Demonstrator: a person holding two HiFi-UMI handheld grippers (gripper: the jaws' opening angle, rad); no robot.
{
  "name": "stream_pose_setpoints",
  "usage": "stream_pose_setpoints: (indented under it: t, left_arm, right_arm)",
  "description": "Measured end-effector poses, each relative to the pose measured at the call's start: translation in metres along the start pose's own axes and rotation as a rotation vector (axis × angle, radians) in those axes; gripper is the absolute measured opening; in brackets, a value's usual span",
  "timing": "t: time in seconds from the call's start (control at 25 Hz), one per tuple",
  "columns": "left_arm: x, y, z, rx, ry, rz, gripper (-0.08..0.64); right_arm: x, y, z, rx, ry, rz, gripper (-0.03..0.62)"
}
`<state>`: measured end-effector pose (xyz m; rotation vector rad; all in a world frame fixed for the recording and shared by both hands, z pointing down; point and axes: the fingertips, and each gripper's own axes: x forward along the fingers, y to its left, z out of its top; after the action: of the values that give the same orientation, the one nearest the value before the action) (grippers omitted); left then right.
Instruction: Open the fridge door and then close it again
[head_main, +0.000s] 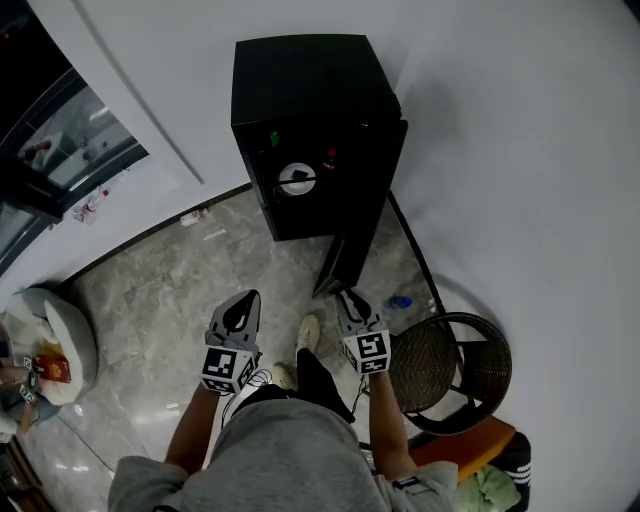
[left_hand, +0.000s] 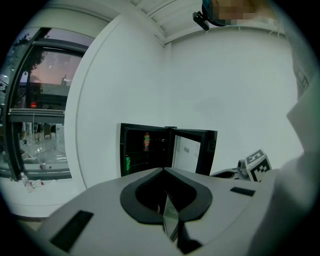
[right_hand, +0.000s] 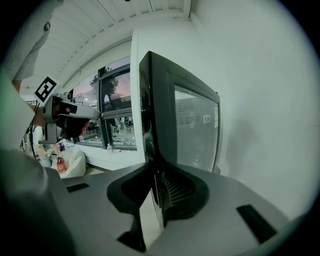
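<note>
Black fridge (head_main: 300, 90) stands on the floor against the white wall, its door (head_main: 352, 245) swung wide open. The right gripper (head_main: 349, 300) appears clamped on the door's free edge, probably to steer its swing. The left gripper (head_main: 243, 303), jaws together and empty, hangs aside, unneeded.

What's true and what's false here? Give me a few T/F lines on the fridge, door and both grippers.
1. The door of the fridge is open. True.
2. The right gripper clamps the door's edge. True.
3. The left gripper grips the door too. False: it is shut on nothing, clear of the fridge.
4. The fridge is empty. False: a green thing shows inside.
5. The chair stands by the left gripper. False: it stands by the right one.
</note>
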<state>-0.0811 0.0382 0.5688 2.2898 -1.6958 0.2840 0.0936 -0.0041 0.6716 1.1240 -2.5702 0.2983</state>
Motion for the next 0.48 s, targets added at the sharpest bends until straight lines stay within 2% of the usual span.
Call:
stream_pose_setpoints:
  t: [0.48]
  left_arm:
    - [0.003,0.033,-0.001,-0.026,0.01,0.064,0.005]
  right_arm:
    - [0.04,0.032,0.014,-0.022,0.013,0.14,0.081]
